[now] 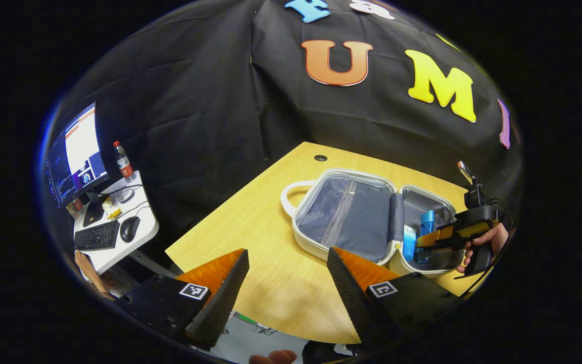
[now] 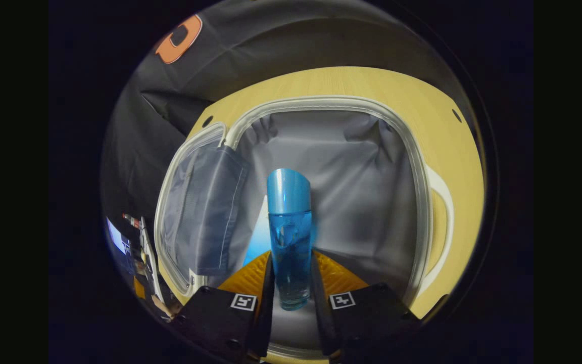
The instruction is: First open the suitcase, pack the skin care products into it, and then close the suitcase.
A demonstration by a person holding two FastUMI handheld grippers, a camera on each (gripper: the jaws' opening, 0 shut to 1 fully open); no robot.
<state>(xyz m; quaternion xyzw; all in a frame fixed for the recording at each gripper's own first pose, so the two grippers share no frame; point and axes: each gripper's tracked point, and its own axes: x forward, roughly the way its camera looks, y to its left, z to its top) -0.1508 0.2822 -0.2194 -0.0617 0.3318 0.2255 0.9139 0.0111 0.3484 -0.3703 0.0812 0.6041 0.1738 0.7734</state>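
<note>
The white suitcase lies open on the wooden table, its grey zipped lid half to the left and its deep half to the right. My right gripper is shut on a clear blue bottle with a blue cap, held inside the deep half. From the left gripper view that right gripper, held by a hand, reaches into the case with the blue bottle. A pale blue tube lies in the case beside it. My left gripper hovers open above the table's near edge, nothing between its fingers.
The wooden table has bare room left of the suitcase. A white desk far left carries a monitor, keyboard, mouse and a drink bottle. Black cloth walls stand behind the table.
</note>
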